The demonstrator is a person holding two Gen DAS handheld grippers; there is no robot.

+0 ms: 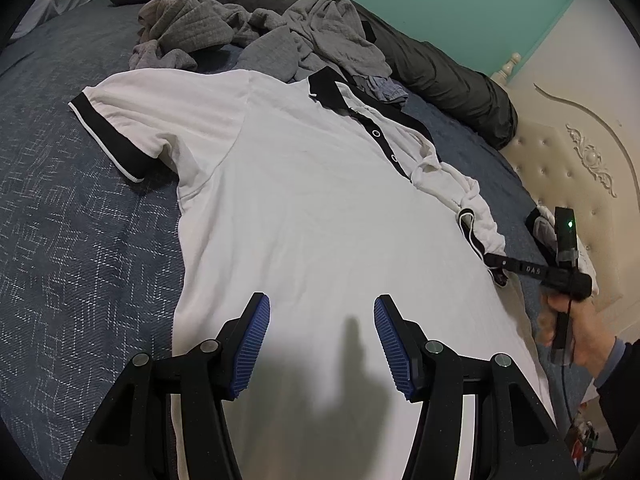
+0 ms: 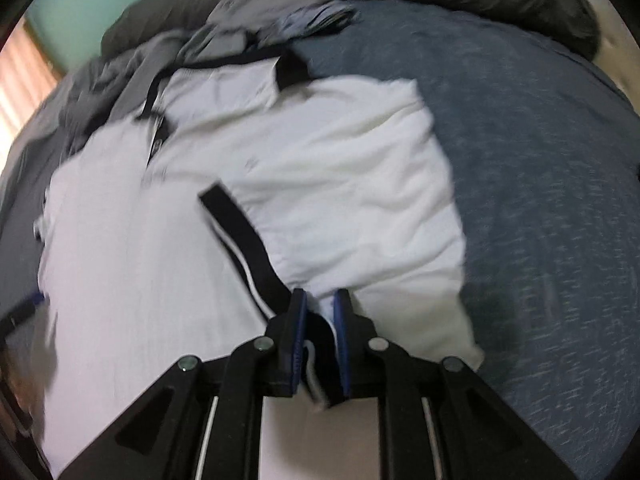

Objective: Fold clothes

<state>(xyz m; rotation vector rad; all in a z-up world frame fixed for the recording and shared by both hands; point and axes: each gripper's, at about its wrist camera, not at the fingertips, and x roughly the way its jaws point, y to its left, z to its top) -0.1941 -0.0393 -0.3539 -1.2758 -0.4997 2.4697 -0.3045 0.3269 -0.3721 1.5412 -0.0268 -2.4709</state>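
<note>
A white polo shirt [image 1: 304,200] with a black collar and black sleeve cuffs lies front up on the bed. My left gripper [image 1: 322,340] hovers open over the shirt's lower body, nothing between its blue pads [image 1: 252,344]. In the left wrist view my right gripper [image 1: 494,266], held in a hand, sits at the bunched right sleeve [image 1: 476,208]. The blurred right wrist view shows my right gripper [image 2: 320,312] nearly closed, with the black cuff of that sleeve [image 2: 244,244] running into its jaws and white cloth between the pads. The left sleeve [image 1: 120,128] lies spread flat.
The bed has a blue patterned cover [image 1: 80,240]. A heap of grey clothes [image 1: 248,28] lies beyond the collar, with a dark rolled duvet [image 1: 440,68] behind it. A cream padded headboard [image 1: 580,168] stands to the right.
</note>
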